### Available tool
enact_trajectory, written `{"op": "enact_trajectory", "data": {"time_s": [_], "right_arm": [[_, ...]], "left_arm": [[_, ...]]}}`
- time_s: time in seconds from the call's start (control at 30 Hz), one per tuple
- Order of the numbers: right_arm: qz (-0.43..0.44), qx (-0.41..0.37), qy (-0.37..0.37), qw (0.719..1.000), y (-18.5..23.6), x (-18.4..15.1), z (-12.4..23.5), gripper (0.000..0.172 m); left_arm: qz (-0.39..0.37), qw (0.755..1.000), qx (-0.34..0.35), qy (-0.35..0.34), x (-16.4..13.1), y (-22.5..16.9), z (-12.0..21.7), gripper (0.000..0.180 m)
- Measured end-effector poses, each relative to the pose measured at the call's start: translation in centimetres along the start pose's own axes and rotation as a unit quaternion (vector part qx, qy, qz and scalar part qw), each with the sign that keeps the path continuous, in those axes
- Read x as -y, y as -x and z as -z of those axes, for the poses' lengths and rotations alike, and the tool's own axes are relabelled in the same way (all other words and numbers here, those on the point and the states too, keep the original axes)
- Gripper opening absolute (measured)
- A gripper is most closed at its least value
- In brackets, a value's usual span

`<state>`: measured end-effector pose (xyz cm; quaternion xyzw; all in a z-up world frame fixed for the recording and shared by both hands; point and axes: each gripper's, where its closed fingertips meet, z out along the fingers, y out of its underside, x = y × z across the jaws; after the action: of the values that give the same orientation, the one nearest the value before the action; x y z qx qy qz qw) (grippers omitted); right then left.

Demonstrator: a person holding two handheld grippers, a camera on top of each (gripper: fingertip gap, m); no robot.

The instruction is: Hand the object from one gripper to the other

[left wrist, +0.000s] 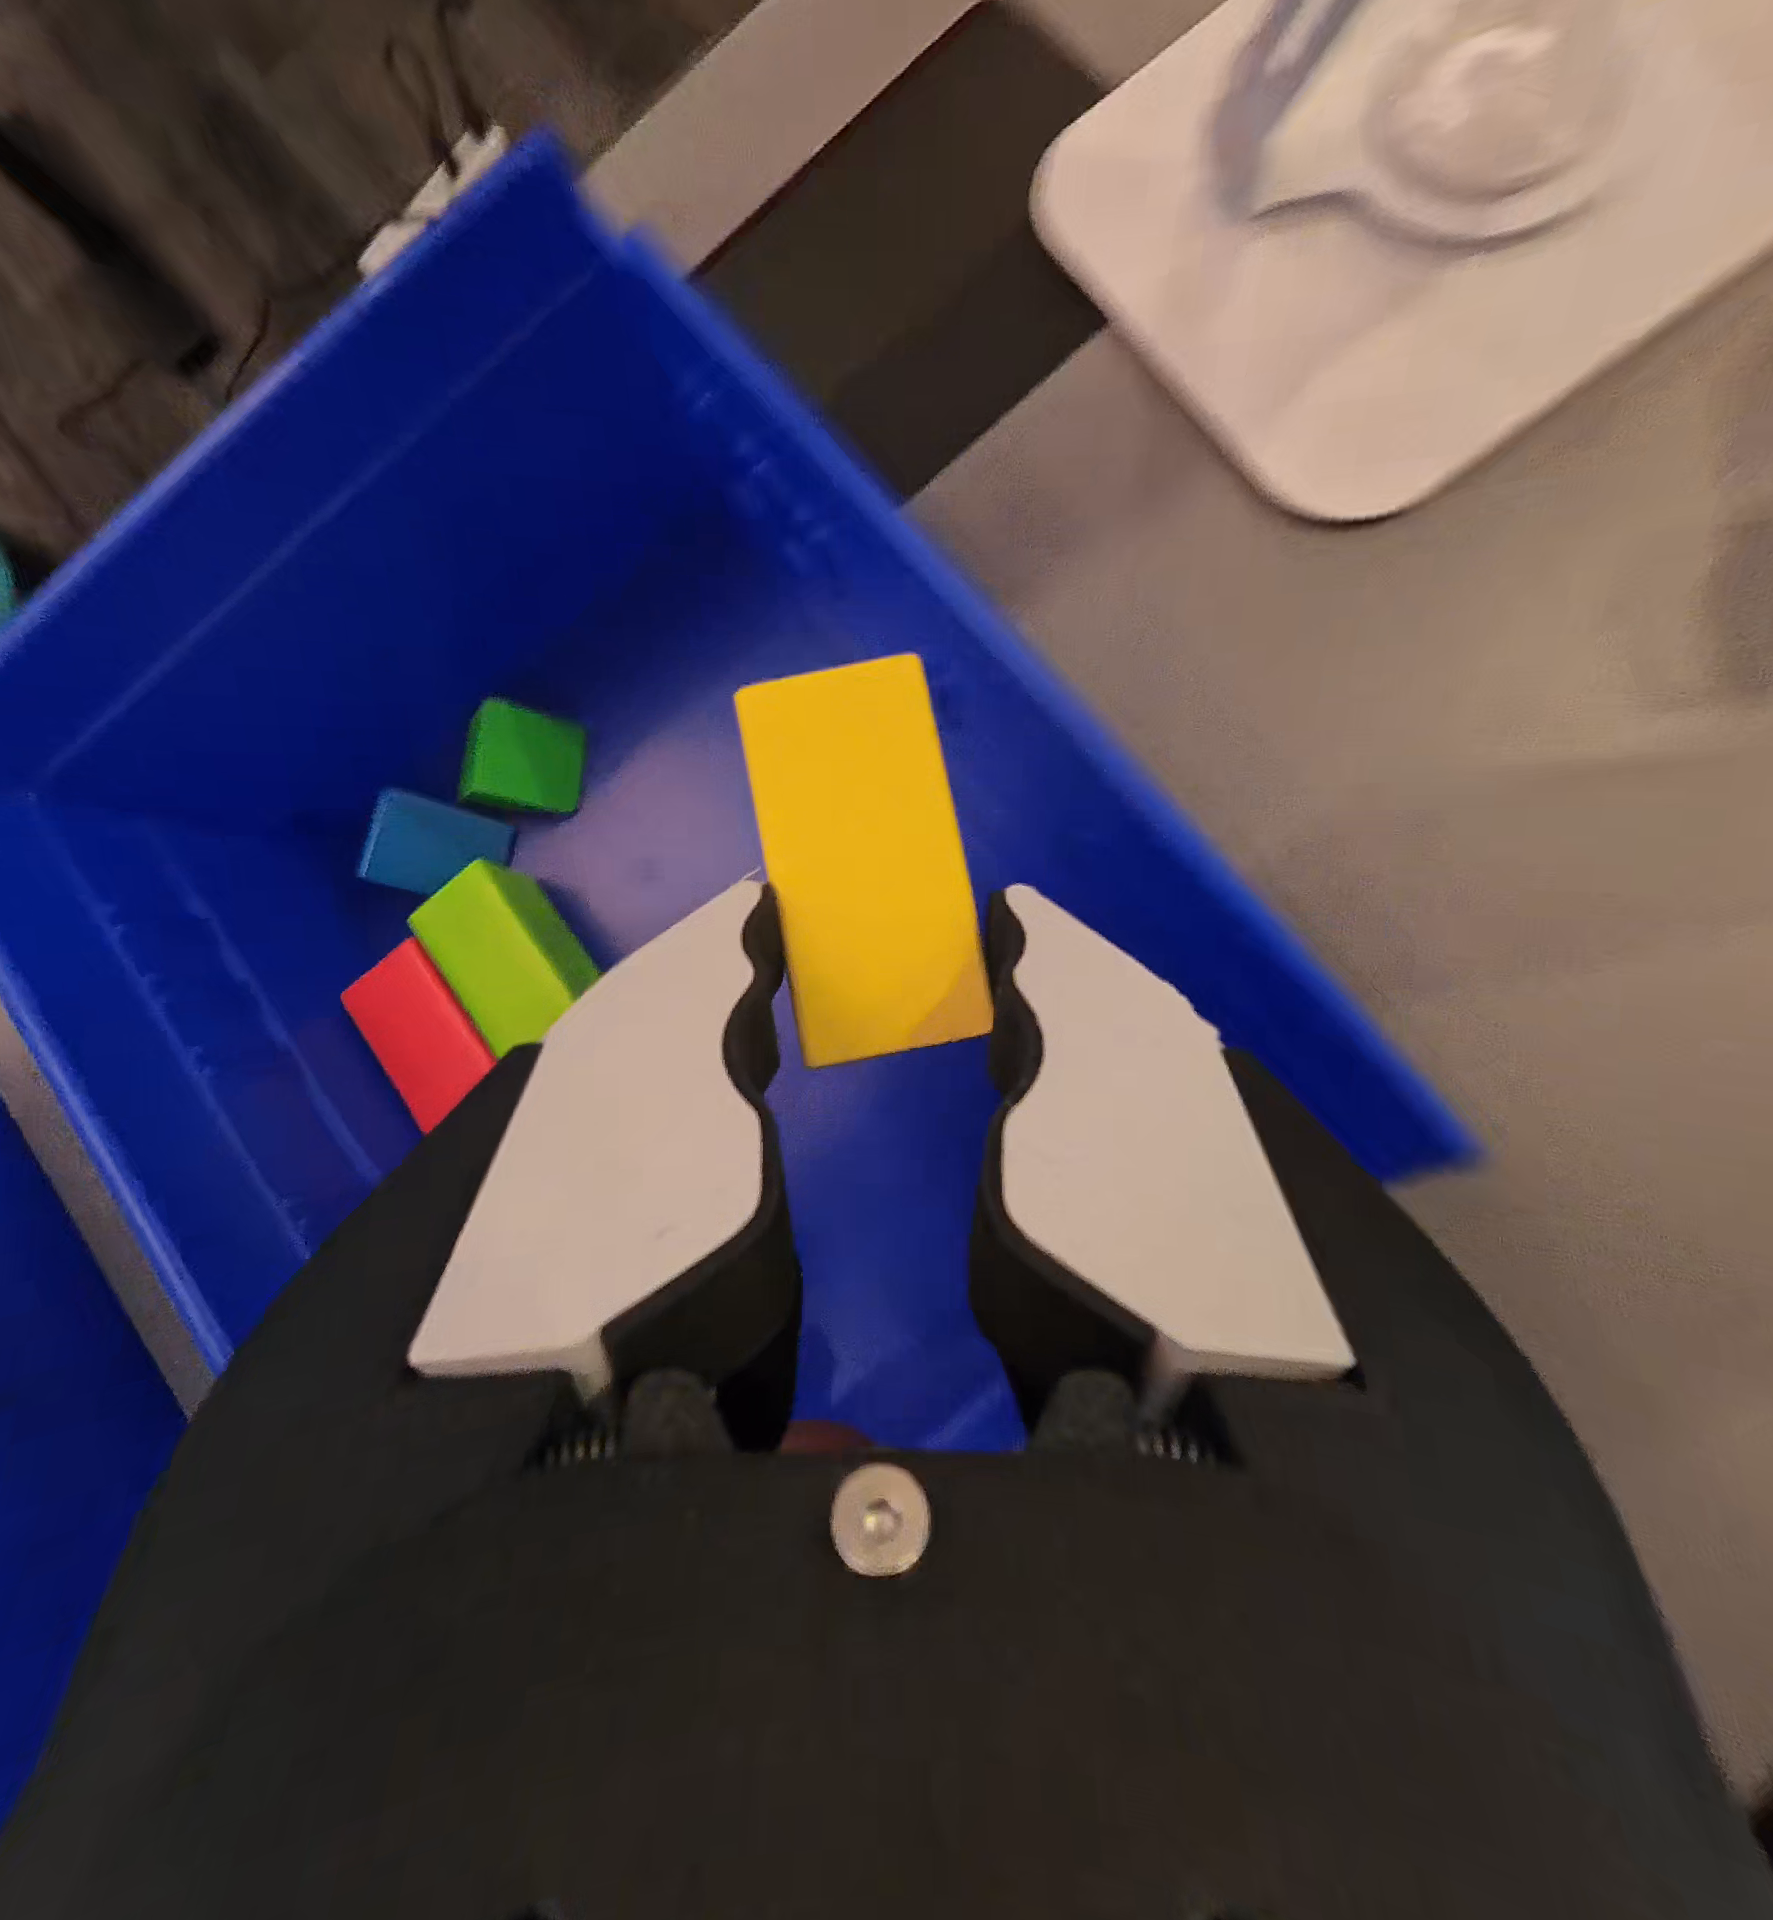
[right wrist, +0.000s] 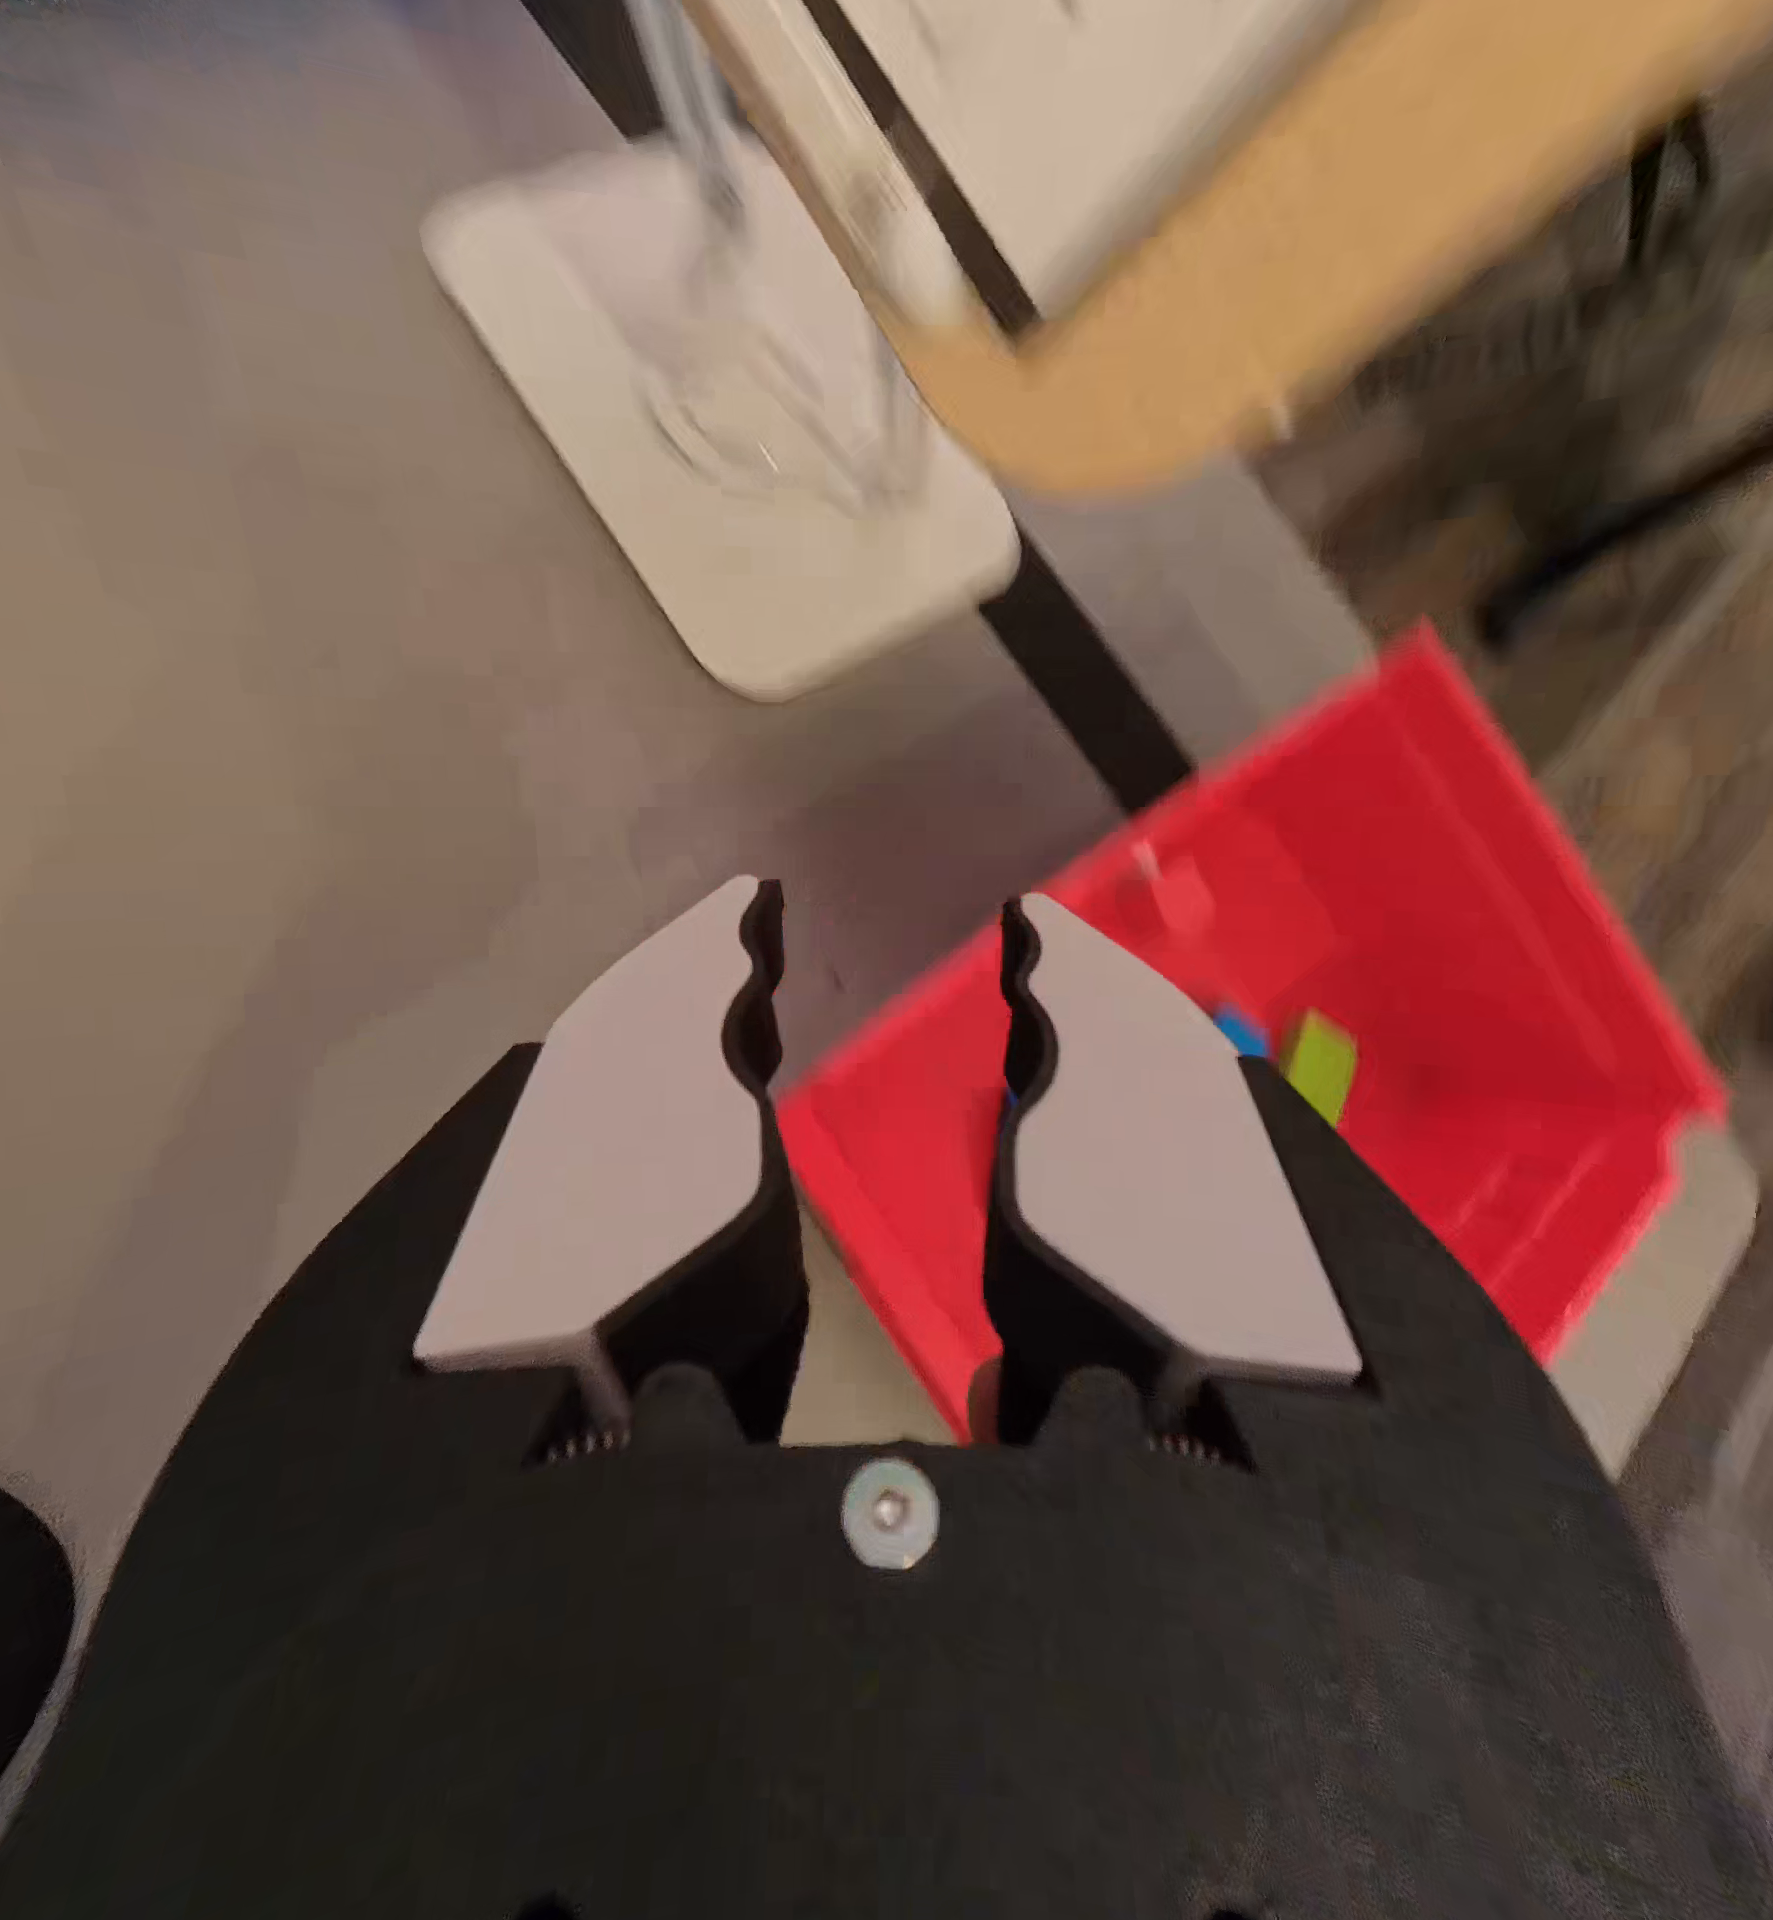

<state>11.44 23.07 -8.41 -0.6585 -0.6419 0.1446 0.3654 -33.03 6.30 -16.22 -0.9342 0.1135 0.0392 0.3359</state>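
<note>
Left wrist view: left tool (left wrist: 880,971) pinches a yellow block (left wrist: 861,852), a flat, smooth rectangular slab w/ crisp edges; both wavy black pads press on its lower long sides, upper half sticking out past the tips. Fingers (left wrist: 643,1122) are pale grey plates on a matte black body. Block sits above a glossy blue plastic bin (left wrist: 362,540) w/ ribbed walls, set on the grey matte table (left wrist: 1381,831) near its far edge. On the bin floor, toward its left wall: dark green cube (left wrist: 523,756), blue block (left wrist: 433,840), lime green block (left wrist: 503,951) lying against a red block (left wrist: 414,1029). All painted, hard-edged. White rounded-corner base plate (left wrist: 1381,343) lies at the table's far right.

Right wrist view, blurred: right tool (right wrist: 892,977) is spread, nothing between its wavy pads, only bare grey table (right wrist: 238,727) behind. Red plastic bin (right wrist: 1381,935) at the table's right edge holds a lime block (right wrist: 1323,1060) and a blue piece (right wrist: 1240,1029), mostly hidden by a finger. White base plate (right wrist: 757,520) w/ clear stem sits by the far edge; tan curved wood piece (right wrist: 1277,312) beyond.
</note>
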Motion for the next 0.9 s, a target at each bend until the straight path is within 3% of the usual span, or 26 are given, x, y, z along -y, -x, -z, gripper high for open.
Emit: {"op": "enact_trajectory", "data": {"time_s": [0.13,0.23,0.33,0.57,0.83,0.87,0.9], "right_arm": [[0.133,0.14,-0.146,0.97,9.7,9.3,-0.4,0.046],[0.208,0.207,-0.187,0.938,15.7,13.6,-1.2,0.054],[0.272,0.224,-0.201,0.914,19.8,16.3,-2.0,0.053],[0.318,0.246,-0.144,0.904,22.9,15.9,-4.6,0.039],[0.28,0.273,-0.121,0.913,22.6,13.6,-4.0,0.03],[0.266,0.279,-0.123,0.915,22.1,13.2,-3.4,0.03],[0.25,0.275,-0.125,0.92,21.2,12.8,-2.9,0.03]], "left_arm": [[-0.093,0.991,-0.085,-0.034,3.2,-8.3,5.2,0.038],[-0.175,0.975,-0.137,-0.025,4.7,-14.9,7.6,0.038],[-0.226,0.961,-0.161,-0.013,5.6,-19.8,8.7,0.038],[-0.288,0.939,-0.186,-0.009,6.5,-24.9,9.7,0.038],[-0.299,0.932,-0.203,-0.011,6.8,-27.1,8.8,0.037],[-0.291,0.932,-0.217,-0.008,6.8,-27.5,9.1,0.038],[-0.285,0.933,-0.219,0.001,6.9,-27.5,9.3,0.052]]}}
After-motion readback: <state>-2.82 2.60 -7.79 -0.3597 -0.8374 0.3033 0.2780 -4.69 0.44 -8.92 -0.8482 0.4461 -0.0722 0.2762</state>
